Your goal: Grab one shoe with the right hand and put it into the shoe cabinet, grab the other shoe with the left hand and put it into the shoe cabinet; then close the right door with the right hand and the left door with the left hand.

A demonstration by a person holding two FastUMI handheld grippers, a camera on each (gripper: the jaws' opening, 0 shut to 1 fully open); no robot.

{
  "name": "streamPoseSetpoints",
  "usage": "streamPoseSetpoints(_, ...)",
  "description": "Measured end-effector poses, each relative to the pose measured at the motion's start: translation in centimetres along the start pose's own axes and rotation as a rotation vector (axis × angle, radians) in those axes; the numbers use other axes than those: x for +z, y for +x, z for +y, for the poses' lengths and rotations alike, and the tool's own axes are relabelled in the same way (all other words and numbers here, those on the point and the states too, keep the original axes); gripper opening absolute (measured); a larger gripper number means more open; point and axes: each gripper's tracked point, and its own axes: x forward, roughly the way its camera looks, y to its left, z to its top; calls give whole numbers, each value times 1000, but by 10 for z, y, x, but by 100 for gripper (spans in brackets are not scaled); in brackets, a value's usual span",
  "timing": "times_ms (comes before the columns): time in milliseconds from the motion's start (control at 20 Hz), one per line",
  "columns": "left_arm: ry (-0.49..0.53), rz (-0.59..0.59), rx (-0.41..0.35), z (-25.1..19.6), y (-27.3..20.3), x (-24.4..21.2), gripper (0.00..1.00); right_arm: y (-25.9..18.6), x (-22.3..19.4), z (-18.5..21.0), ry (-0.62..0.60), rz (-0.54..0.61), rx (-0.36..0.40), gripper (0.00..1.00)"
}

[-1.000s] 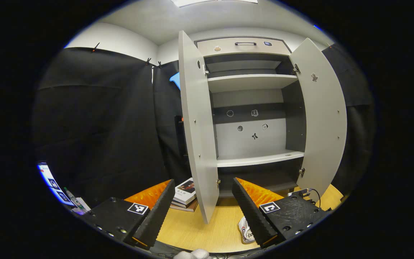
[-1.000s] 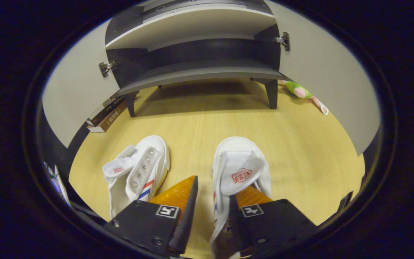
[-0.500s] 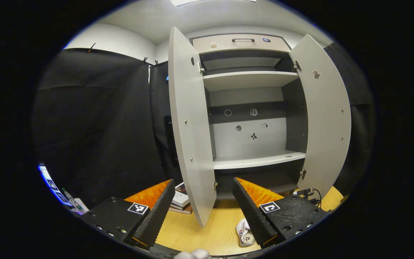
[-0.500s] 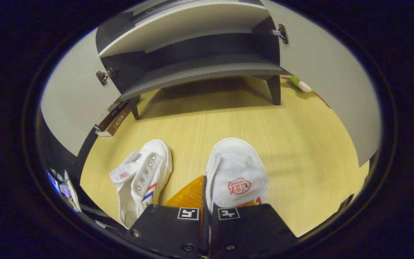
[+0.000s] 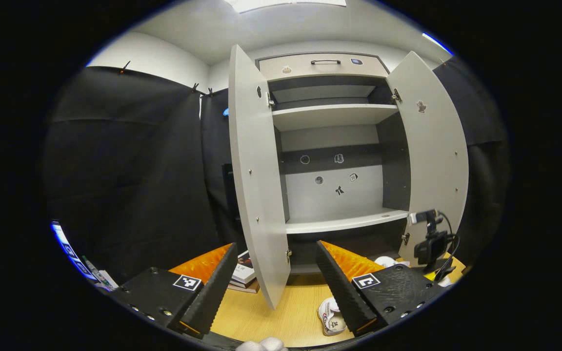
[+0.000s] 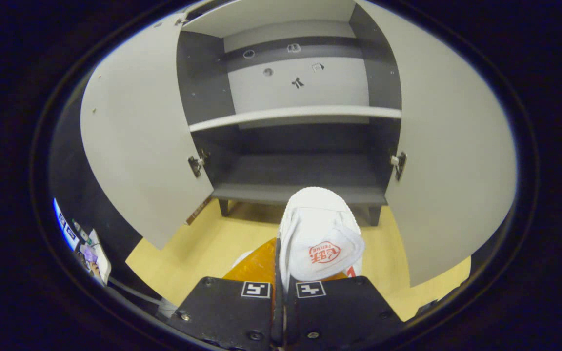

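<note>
The right gripper [image 6: 281, 287] is clamped nearly closed on the white shoe [image 6: 320, 234]; the fingers are pinched on its side wall near the collar, and the shoe is held off the floor [image 6: 198, 248], toe pointed at the shoe cabinet [image 6: 291, 170]. The bottom shelf [image 6: 305, 168] lies straight ahead of the toe, and both doors are seen swung open. The left gripper [image 5: 271, 282] is held wide open with nothing between the fingers, aimed at the left door [image 5: 254, 170] edge. The other shoe [image 5: 331, 316] is seen lying on the floor, near the front edge, partly hidden behind the left gripper's right finger.

Risks, as judged:
- The grip is taken on thin, soft canvas only, so the shoe could be swung or slipped out if moved fast.
- The toe could be caught on the front lip of the bottom shelf if the approach is kept too low.
- The right door [image 6: 451, 161] or its hinge [image 6: 398, 165] could be knocked by the gripper body on entry, since the gap beside the shoe looks narrow.
- The left door could be bumped by the left gripper if it is moved forward.
- If released too near the shelf's front edge, the shoe could be dropped back to the floor or left blocking door closure.
</note>
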Motion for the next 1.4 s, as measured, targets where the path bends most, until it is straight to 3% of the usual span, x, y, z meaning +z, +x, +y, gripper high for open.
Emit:
streamPoseSetpoints(200, -14, -16, -1, -1, -1, 1, 100, -19, 82, 10, 7, -105, 22, 6)
streamPoseSetpoints(300, -15, -17, 2, 0, 0, 0, 96, -16, 121, 8, -17, -150, 9, 6)
streamPoseSetpoints(350, -20, -16, 3, 0, 0, -1, 100, -11, 140, 7, -28, -177, -1, 6)
streamPoseSetpoints(600, -44, -18, 31, 1, 0, -1, 96, 19, 217, -1, -54, -257, -53, 6)
streamPoseSetpoints(700, -48, -11, 45, 3, 0, -2, 100, 38, 242, -3, -57, -275, -60, 6)
streamPoseSetpoints(850, -40, -8, 69, 6, 1, -3, 96, 71, 276, -7, -76, -291, -68, 6)
streamPoseSetpoints(1100, -40, 3, 100, 10, 3, -5, 96, 131, 305, -26, -82, -251, -105, 6)
streamPoseSetpoints(1400, -40, 24, 121, 11, 1, -8, 96, 181, 303, -43, -54, -139, -129, 6)
